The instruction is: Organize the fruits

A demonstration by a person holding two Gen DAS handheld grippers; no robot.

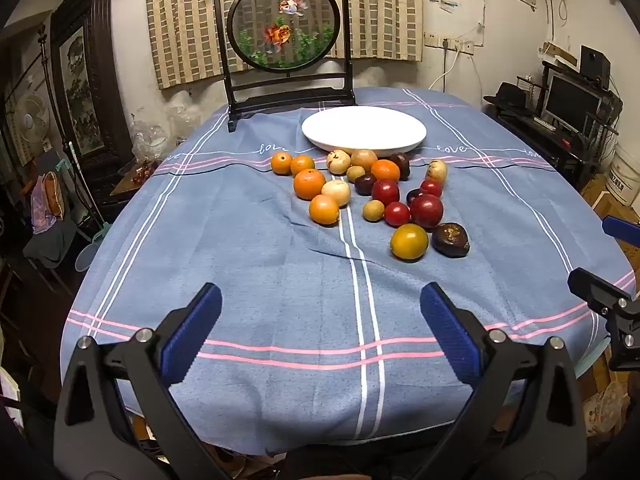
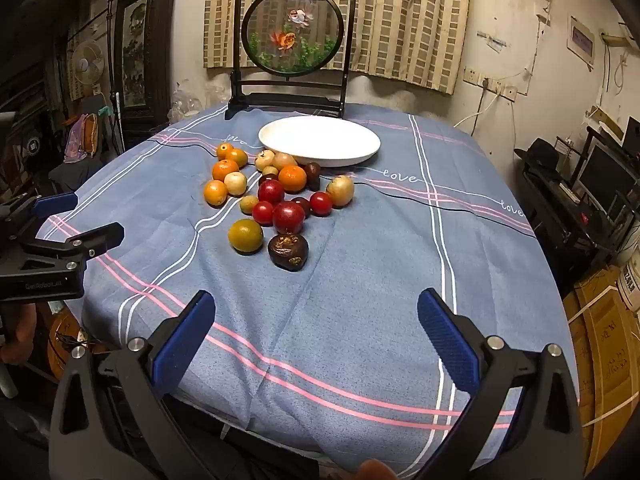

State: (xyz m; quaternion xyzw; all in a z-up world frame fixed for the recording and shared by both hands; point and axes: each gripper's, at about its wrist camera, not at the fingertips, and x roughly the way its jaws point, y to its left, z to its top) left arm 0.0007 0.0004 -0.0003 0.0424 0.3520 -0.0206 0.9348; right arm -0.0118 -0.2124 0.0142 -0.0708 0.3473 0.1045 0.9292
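Observation:
Several small fruits lie loose on the blue tablecloth in front of a white plate [image 1: 363,127] [image 2: 320,139]: oranges [image 1: 309,184] [image 2: 225,169], red fruits [image 1: 426,210] [image 2: 288,217], pale beige ones [image 1: 336,192], and dark purple ones. Nearest to me are a yellow-green fruit [image 1: 409,241] [image 2: 245,235] and a dark wrinkled fruit [image 1: 451,239] [image 2: 287,251]. My left gripper [image 1: 320,304] hangs open above the near cloth with nothing between its blue pads. My right gripper [image 2: 316,310] is open too, empty, short of the dark fruit.
A dark wooden stand with a round goldfish panel [image 1: 285,26] [image 2: 294,32] rises behind the plate. The tablecloth [image 1: 280,280] drops off at the near edge. Each gripper shows at the side of the other's view. Shelves and clutter surround the table.

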